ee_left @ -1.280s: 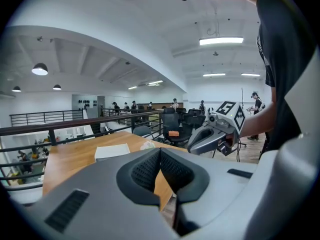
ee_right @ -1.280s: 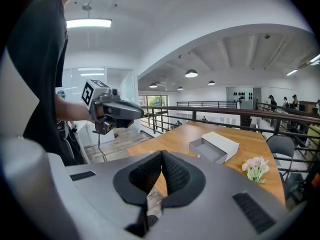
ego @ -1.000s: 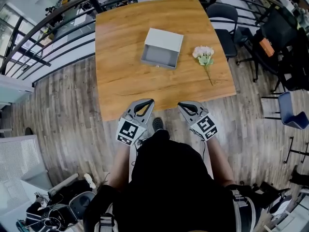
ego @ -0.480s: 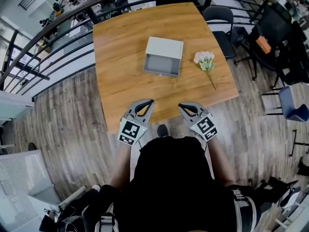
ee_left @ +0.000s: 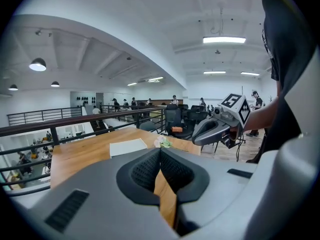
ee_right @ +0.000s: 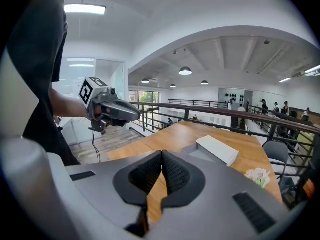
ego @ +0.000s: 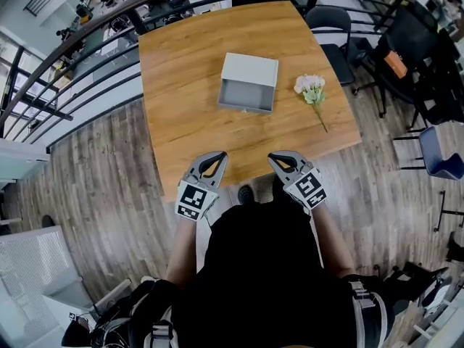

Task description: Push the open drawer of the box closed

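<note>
A pale grey box (ego: 250, 69) lies in the middle of the wooden table (ego: 181, 107), and its open drawer (ego: 247, 96) juts toward me. The box also shows as a flat white shape (ee_left: 127, 146) in the left gripper view and further off (ee_right: 218, 149) in the right gripper view. My left gripper (ego: 217, 156) hovers at the table's near edge, jaws shut and holding nothing. My right gripper (ego: 275, 157) is level with it, also shut on nothing. Both are well short of the drawer.
A pink flower sprig (ego: 312, 90) lies on the table to the right of the box. Office chairs (ego: 335, 29) stand past the table's right side, with a blue chair (ego: 441, 164) further out. A dark railing (ego: 87, 49) runs along the far and left sides.
The head view has shifted a little, so the table and box sit slightly further right. Both grippers stay shut at the near edge; the left one dropped back slightly.
</note>
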`<state>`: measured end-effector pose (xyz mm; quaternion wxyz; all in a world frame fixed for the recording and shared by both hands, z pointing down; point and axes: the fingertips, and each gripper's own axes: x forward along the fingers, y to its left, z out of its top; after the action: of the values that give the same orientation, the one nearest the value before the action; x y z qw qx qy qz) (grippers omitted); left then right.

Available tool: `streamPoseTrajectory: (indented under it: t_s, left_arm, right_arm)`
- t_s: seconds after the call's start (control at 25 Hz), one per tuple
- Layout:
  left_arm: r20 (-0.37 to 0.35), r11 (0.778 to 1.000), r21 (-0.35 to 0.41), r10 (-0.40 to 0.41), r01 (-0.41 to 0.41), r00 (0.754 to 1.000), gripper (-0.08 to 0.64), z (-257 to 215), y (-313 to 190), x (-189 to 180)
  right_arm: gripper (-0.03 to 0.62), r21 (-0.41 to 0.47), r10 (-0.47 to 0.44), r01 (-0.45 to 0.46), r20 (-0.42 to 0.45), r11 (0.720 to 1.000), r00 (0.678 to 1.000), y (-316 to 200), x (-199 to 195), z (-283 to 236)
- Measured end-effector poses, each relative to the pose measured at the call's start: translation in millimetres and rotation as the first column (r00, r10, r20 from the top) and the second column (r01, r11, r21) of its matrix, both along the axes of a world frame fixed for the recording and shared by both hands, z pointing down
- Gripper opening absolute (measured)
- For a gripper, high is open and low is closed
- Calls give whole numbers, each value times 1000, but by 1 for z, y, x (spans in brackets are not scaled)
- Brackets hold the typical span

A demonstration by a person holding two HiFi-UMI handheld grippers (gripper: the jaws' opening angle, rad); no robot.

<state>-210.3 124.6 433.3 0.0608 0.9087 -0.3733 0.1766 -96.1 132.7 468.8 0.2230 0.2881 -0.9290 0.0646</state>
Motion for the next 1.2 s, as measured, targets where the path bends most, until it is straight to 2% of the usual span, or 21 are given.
streamPoseTrajectory:
  t_s: [0.36,0.52,0.6,0.96,1.2]
  left_arm:
    - [-21,994,-7,-109,109,994,21,1,-14,-25]
    - [-94,976,-10,-216,216,972,21,3,-37,-37]
    - [-95,970,-20,-243,242,965,22,8,-50,-35]
    - [-75,972,-63,-231,226,970,23,17,-116,17]
    - [-58,974,-126,-195,186,979,23,48,-145,44]
  right_arm:
    - [15,10,-49,49,-16,999,999,-35,-6,-1]
    - [15,25,-96,97,-41,995,994,-61,-2,0]
    - [15,14,-106,107,-68,994,992,-77,9,5]
    - [15,-5,-115,115,-69,993,991,-152,46,4]
    - [15,-48,-79,76,-66,996,995,-180,69,27]
